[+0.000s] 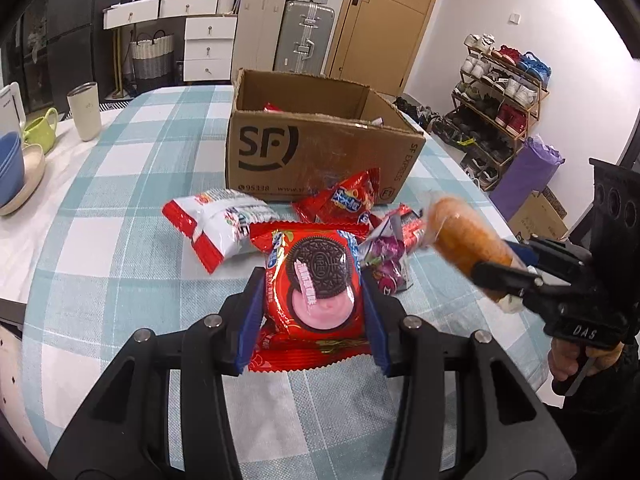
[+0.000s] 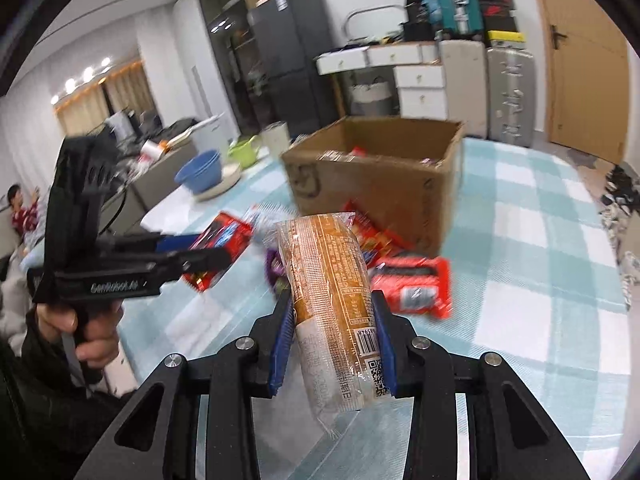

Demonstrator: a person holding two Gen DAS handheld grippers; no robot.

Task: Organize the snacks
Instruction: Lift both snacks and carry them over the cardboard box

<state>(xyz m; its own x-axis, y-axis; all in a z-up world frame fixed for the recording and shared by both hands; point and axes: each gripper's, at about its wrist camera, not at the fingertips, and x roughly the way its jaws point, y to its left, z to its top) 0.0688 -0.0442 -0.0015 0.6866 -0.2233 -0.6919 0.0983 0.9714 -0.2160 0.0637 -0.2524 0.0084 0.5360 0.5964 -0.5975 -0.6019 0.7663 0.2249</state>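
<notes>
My left gripper (image 1: 314, 300) is shut on a red Oreo packet (image 1: 316, 288) and holds it over the checked tablecloth; it also shows in the right wrist view (image 2: 208, 258). My right gripper (image 2: 332, 328) is shut on a wrapped orange bread roll (image 2: 332, 304), lifted above the table; the roll also shows in the left wrist view (image 1: 468, 244). An open SF cardboard box (image 1: 320, 148) stands behind the snacks with some packets inside. Loose packets lie before it: a white-red one (image 1: 218, 224), a red one (image 1: 344, 200) and a purple one (image 1: 386, 264).
A cream tumbler (image 1: 85, 111), green mug (image 1: 40, 132) and stacked blue bowls (image 1: 10, 168) sit at the table's far left. A red packet (image 2: 416, 286) lies right of the roll. The table (image 2: 540, 240) drops off at right toward a shoe rack (image 1: 500, 108).
</notes>
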